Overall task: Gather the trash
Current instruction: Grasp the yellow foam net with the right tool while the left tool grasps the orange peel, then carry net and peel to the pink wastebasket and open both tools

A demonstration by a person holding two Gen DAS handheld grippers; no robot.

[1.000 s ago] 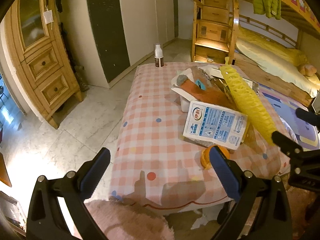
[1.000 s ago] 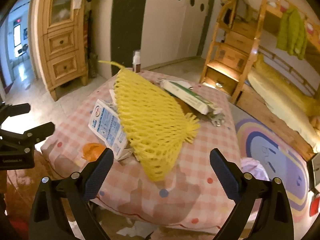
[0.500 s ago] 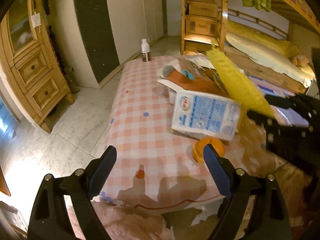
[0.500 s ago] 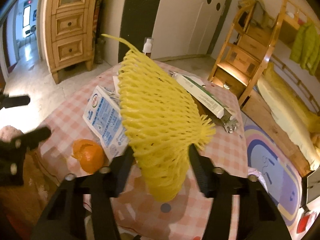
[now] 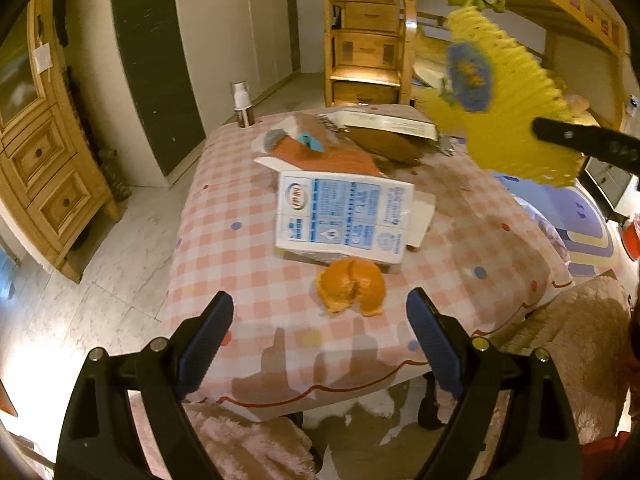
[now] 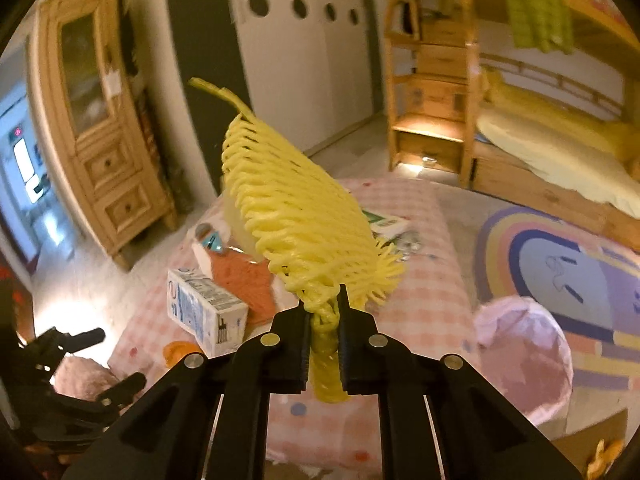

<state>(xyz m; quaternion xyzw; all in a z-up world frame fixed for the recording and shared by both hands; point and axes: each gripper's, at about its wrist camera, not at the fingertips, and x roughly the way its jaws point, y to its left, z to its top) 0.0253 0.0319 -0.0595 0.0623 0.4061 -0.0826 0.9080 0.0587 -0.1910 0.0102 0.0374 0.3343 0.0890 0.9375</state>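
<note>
My right gripper [image 6: 324,300] is closing its jaws on the bunched end of a yellow foam fruit net [image 6: 296,216], and the pads squeeze it. The net hangs lifted above the checked table [image 5: 224,264]; in the left wrist view the yellow net [image 5: 516,112] floats at upper right. My left gripper [image 5: 320,300] stands open and empty just in front of an orange peel [image 5: 350,286] near the table's front edge. Behind the peel lies a white and blue milk carton [image 5: 344,216], then an orange-red bag [image 5: 320,156] and a long white box [image 5: 388,122].
A small bottle [image 5: 243,104] stands at the table's far left corner. A pink bag [image 6: 520,352] sits on the floor right of the table, by a rainbow rug [image 6: 560,264]. A wooden cabinet [image 5: 44,184] stands left; bunk bed stairs [image 5: 364,52] rise behind.
The right gripper's jaws closed onto the yellow net's end and lifted it off the table. The left gripper moved closer to the orange peel.
</note>
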